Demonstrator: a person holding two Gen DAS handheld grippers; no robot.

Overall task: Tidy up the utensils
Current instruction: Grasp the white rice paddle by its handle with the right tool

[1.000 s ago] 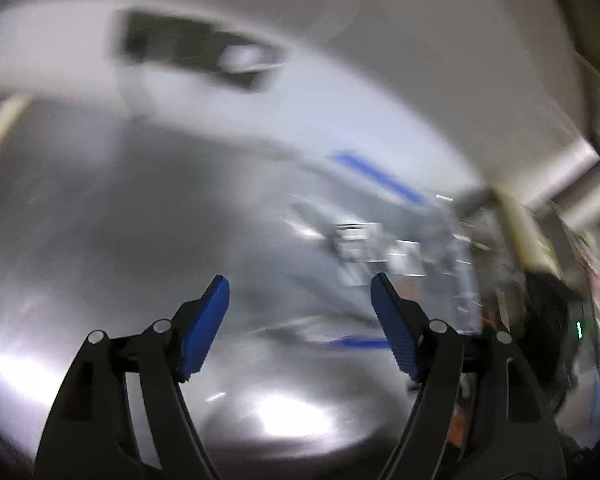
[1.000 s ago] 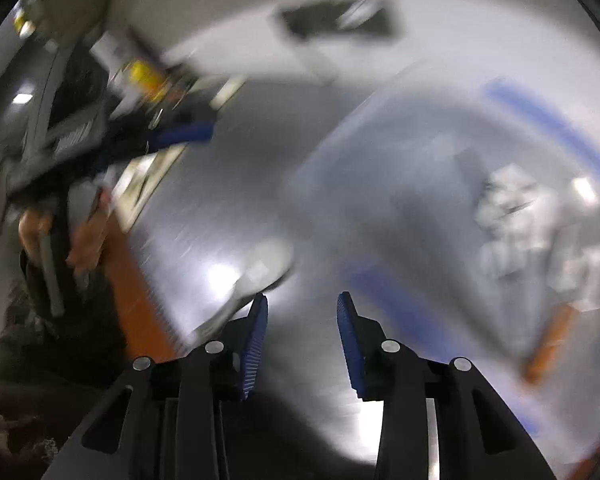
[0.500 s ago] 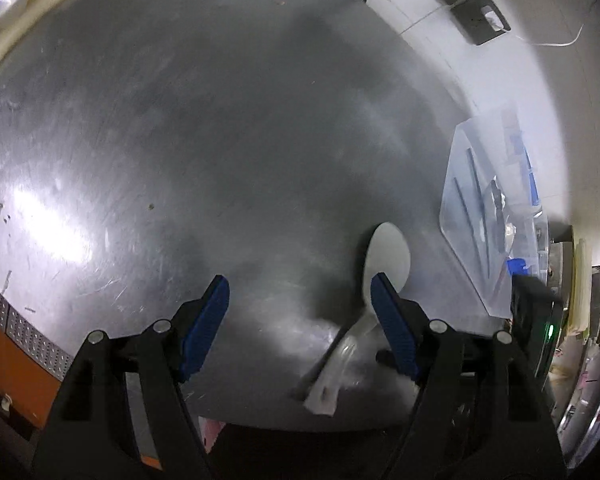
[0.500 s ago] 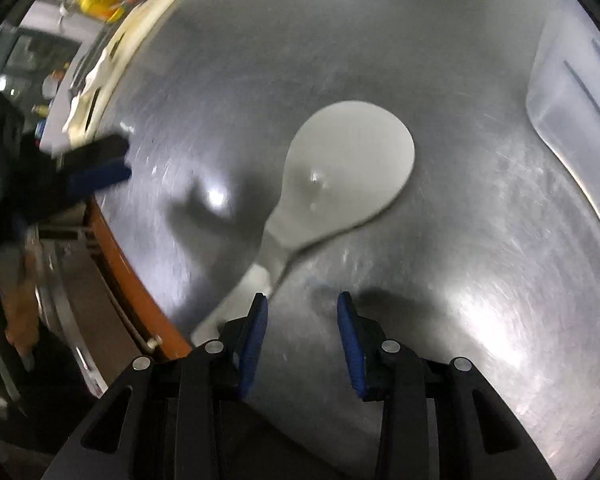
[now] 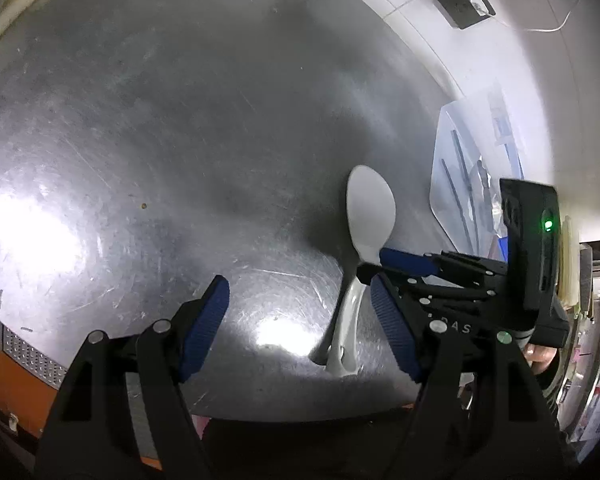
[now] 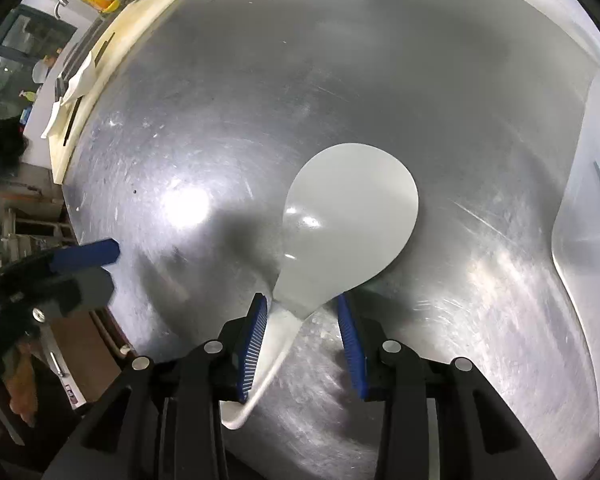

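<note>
Nearby, a clear bin (image 5: 466,184) sits at the tabletop's (image 6: 340,80) right edge. Right gripper (image 6: 303,322) straddles the white spoon's (image 6: 350,220) neck, fingers parted; left gripper (image 5: 300,320) gapes empty.

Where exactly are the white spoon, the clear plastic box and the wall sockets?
white spoon (image 6: 352,224), right wrist view, middle of its bowl.
clear plastic box (image 5: 456,184), left wrist view, its near wall.
wall sockets (image 5: 462,2), left wrist view, the lower socket's face.
</note>
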